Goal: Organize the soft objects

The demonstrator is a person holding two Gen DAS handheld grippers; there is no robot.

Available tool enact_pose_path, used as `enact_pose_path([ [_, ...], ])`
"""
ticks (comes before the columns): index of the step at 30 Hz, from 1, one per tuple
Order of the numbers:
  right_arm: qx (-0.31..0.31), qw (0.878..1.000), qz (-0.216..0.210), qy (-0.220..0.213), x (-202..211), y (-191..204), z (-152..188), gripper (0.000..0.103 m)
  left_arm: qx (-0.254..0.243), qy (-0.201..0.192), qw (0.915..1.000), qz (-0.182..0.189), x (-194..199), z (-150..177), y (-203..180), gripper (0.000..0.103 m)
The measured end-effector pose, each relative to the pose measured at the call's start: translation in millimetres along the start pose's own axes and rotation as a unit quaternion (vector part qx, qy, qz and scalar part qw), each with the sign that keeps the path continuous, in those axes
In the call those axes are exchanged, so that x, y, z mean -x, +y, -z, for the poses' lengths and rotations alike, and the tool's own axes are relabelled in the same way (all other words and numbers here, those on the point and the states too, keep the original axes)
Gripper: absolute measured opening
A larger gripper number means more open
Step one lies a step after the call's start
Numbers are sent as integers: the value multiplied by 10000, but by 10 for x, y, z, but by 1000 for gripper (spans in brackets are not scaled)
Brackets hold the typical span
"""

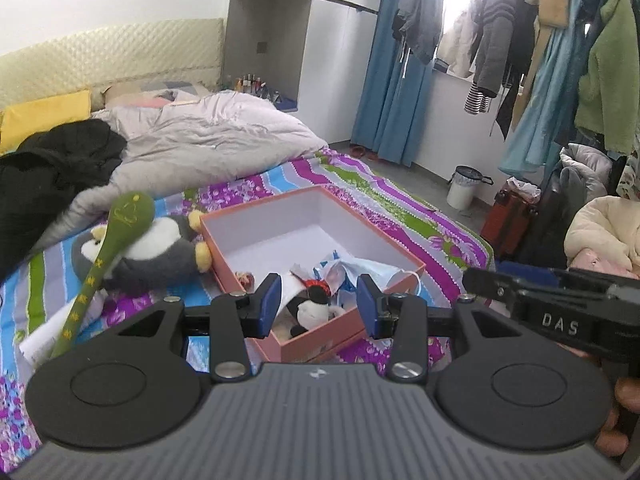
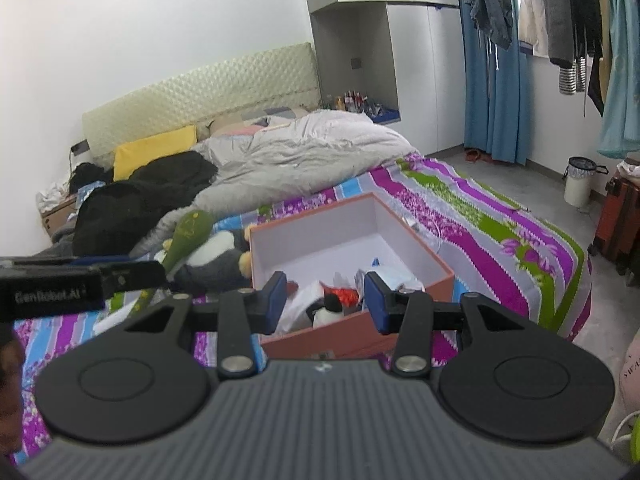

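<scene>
Both grippers, left (image 1: 318, 306) & right (image 2: 326, 306), jaws apart, empty, above box (image 1: 400, 254); next: grab penguin plush (image 1: 160, 250).

I am in a lived-in bedroom at home. A bed (image 2: 500, 216) with a striped floral sheet fills most of my view, backed by a padded cream headboard (image 2: 200, 92), with a rumpled grey duvet (image 2: 304, 152), a yellow pillow (image 2: 154, 150) and a black garment (image 2: 136, 196) heaped on it. Jackets and coats (image 1: 500, 36) hang on a rail by the bright window, beside a blue curtain (image 2: 492, 92). A small white bin (image 2: 578, 184) stands on the grey floor, and little bottles (image 2: 354, 101) crowd a bedside niche.
</scene>
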State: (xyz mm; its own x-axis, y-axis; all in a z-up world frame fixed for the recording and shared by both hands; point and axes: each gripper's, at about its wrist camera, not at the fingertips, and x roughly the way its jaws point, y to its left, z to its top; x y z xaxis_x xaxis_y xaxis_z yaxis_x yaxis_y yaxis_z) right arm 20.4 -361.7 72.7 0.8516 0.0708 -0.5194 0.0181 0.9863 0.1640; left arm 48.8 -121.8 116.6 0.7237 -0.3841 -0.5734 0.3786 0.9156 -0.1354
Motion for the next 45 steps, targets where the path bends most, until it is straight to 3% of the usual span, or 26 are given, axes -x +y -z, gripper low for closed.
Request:
enact_pose_path([
  [15,-35,9999,-62,92,-66,-78,300,46,242,111,9989,-386,-146,268,123,47],
  [22,-30,9999,-34,132,-102,-108,338,46,337,245,9984,-371,-266,336,166,47],
  [23,-33,9999,-30,138,-102,-116,338,46,350,244,9984,-365,-273,343,170,50],
  [24,-40,9999,3,141,-102,-124,339,46,369,253,9984,-358,-280,348,179,60],
  [25,-25,9999,24,154,-108,-127,334,49,403,271,9982,-347,-289,355,192,65],
  [27,-12,9999,69,145,-114,-136,327,75,463,311,9979,-337,-305,363,217,82],
  [28,-19,9999,109,109,-109,-140,327,92,471,324,9977,-365,-309,365,223,86],
  [29,-15,9999,140,71,-103,-145,329,98,449,327,9977,-395,-310,367,222,91],
  [35,-1,9998,173,113,-132,-169,343,100,537,304,9972,-423,-309,384,273,101],
  [45,-67,9996,247,141,-152,-220,349,103,643,269,9957,-609,-291,402,318,102],
])
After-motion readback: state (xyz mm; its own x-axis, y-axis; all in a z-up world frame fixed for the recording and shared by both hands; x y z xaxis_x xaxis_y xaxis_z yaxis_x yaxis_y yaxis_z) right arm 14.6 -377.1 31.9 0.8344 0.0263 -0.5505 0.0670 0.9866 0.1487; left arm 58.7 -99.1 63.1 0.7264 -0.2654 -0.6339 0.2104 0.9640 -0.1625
